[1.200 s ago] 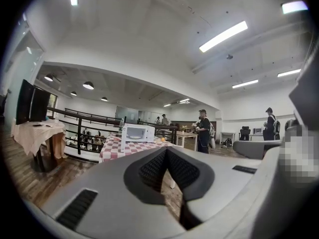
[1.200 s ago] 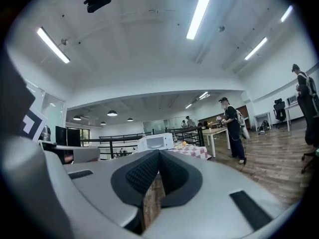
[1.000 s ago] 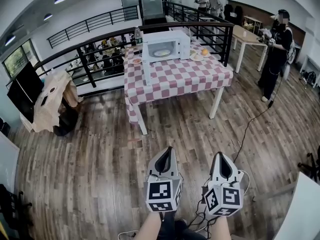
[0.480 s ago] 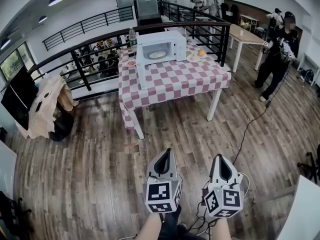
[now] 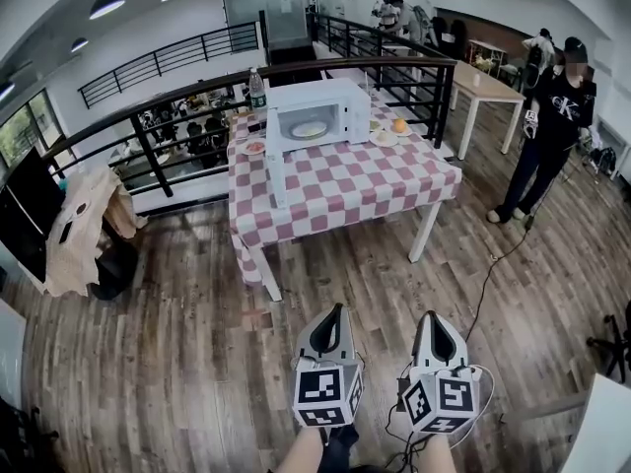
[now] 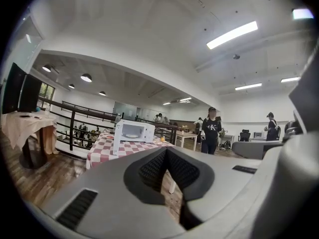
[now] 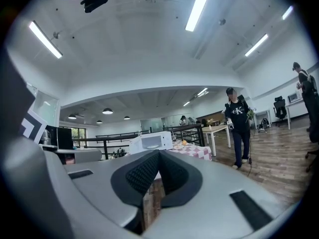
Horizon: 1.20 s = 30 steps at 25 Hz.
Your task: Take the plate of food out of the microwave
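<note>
A white microwave (image 5: 317, 112) stands at the back of a table under a red-and-white checked cloth (image 5: 345, 185), several steps ahead of me. Its door (image 5: 275, 158) hangs open to the left, and a plate of food (image 5: 309, 129) shows inside. Low in the head view, my left gripper (image 5: 336, 309) and right gripper (image 5: 432, 316) are side by side over the wooden floor, both shut and empty. The left gripper (image 6: 166, 151) points at the microwave (image 6: 133, 131) in its own view. Over the right gripper (image 7: 158, 153) the microwave (image 7: 151, 142) also shows.
A person in black (image 5: 552, 126) stands right of the table, with a cable (image 5: 490, 259) trailing over the floor. A black railing (image 5: 177, 126) runs behind the table. On the cloth stand a bottle (image 5: 257, 89) and plates with an orange (image 5: 399, 126). Cloth-draped furniture (image 5: 84, 215) stands left.
The table and microwave have come a little nearer and shifted in the head view. The person in black has stepped about at the right. Both grippers stay shut and side by side.
</note>
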Tool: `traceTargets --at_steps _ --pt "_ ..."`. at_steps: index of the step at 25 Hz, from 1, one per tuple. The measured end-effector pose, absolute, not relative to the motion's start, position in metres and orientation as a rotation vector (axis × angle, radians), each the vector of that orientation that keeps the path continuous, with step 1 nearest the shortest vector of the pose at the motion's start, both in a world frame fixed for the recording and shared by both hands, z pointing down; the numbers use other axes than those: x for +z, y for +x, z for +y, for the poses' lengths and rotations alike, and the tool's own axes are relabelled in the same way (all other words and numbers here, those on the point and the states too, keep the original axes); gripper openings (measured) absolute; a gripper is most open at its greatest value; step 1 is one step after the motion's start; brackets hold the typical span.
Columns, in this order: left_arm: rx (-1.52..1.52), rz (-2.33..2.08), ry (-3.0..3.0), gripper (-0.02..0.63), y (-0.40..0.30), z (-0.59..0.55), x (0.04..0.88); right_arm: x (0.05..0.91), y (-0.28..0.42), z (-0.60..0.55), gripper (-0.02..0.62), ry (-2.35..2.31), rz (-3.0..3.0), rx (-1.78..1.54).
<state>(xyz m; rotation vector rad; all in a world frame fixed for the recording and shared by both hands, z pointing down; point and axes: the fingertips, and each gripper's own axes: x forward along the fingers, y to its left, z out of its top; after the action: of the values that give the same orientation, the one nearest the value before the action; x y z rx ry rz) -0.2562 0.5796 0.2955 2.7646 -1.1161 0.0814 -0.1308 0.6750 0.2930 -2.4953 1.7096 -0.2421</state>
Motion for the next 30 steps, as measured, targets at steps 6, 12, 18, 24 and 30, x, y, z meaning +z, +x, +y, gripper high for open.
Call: traceTargets --at_steps 6,12,18,24,30 --pt "0.076 -1.126 2.770 0.012 -0.257 0.527 0.292 0.295 -0.135 0.618 -0.005 -2.491 1.742 -0.262" --pt "0.085 -1.125 2.771 0.012 -0.253 0.497 0.295 0.297 -0.133 0.584 -0.005 -2.498 1.765 -0.267" --pt "0.093 -1.143 2.768 0.012 -0.246 0.476 0.299 0.303 -0.120 0.568 -0.005 -2.507 1.749 -0.290" --pt "0.110 -1.156 2.745 0.012 -0.236 0.460 0.307 0.310 -0.097 0.560 -0.005 -2.522 1.720 -0.304" --pt "0.127 -1.190 2.733 0.012 -0.212 0.439 0.309 0.310 -0.061 0.540 -0.005 -2.510 1.694 -0.312"
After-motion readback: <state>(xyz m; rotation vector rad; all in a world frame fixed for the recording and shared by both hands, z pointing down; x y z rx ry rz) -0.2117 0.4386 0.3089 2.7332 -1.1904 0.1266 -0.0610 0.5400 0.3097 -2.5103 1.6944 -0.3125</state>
